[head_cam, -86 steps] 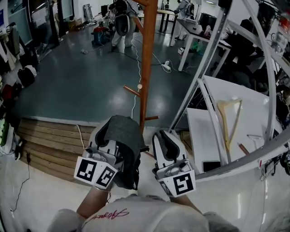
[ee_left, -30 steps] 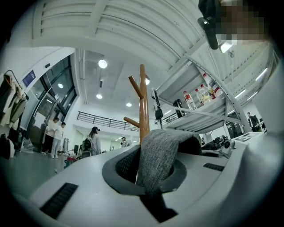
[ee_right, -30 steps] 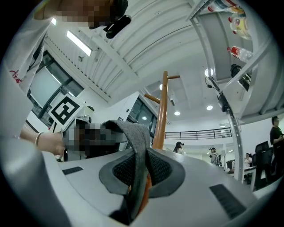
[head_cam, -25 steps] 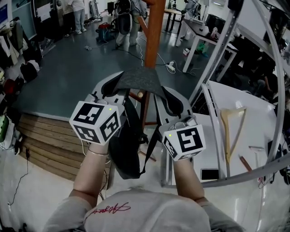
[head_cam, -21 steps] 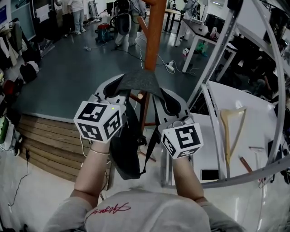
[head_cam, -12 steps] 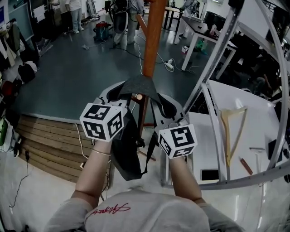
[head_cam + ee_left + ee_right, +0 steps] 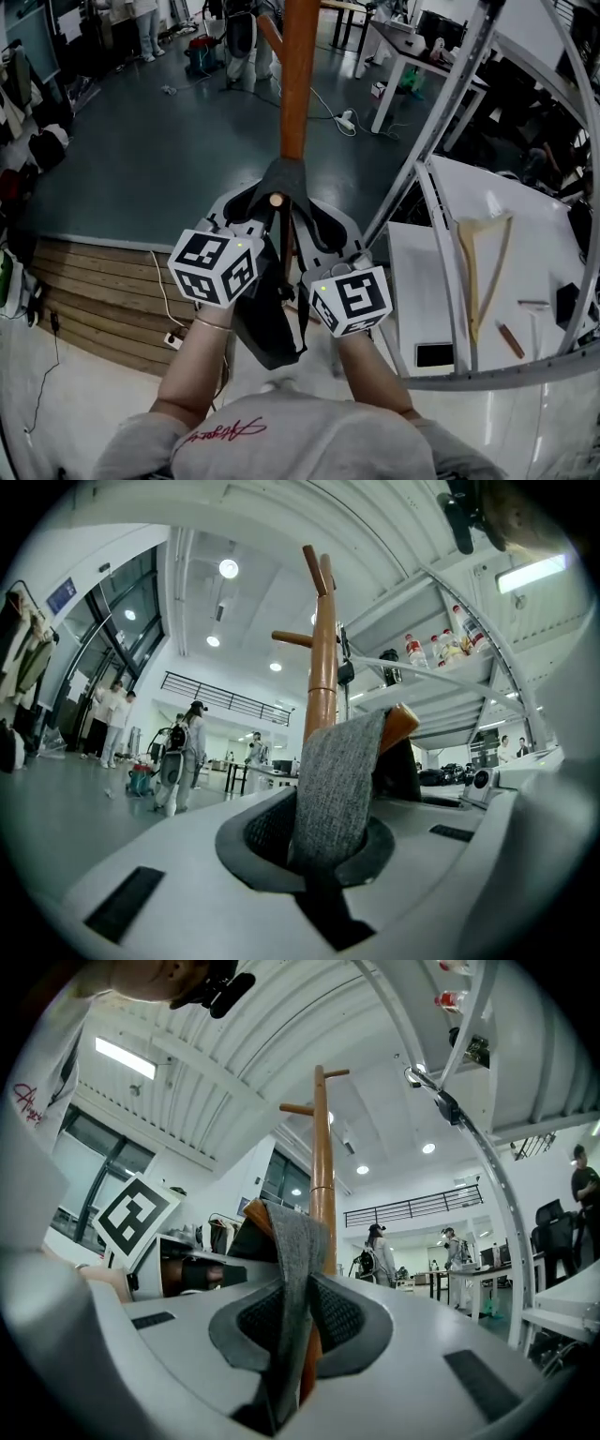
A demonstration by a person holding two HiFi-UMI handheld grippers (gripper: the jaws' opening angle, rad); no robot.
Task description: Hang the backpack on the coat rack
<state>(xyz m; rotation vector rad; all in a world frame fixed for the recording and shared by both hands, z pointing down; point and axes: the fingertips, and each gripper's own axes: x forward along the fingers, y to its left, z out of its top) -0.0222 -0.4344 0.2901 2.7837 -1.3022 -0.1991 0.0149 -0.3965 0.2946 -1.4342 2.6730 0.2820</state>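
The orange wooden coat rack pole (image 7: 293, 75) rises just ahead of me. A short peg (image 7: 275, 200) sticks out of it toward me. The backpack's grey top strap (image 7: 284, 176) is draped over that peg. The dark backpack body (image 7: 267, 323) hangs below, between my forearms. My left gripper (image 7: 247, 201) is shut on the strap (image 7: 336, 785) left of the peg (image 7: 403, 726). My right gripper (image 7: 324, 214) is shut on the strap (image 7: 296, 1260) on the other side. Both gripper views look up the pole (image 7: 322, 667) (image 7: 323, 1166).
A white table (image 7: 544, 272) with a wooden hanger (image 7: 483, 253) and a phone (image 7: 436, 354) lies to the right, behind slanted metal frame tubes (image 7: 441, 122). A wooden step (image 7: 103, 281) lies at the left. People (image 7: 239, 37) stand far back on the grey floor.
Both grippers have come down and drawn closer together with the strap. The strap, held above the peg a second ago, now lies over it. The backpack body has sunk with them.
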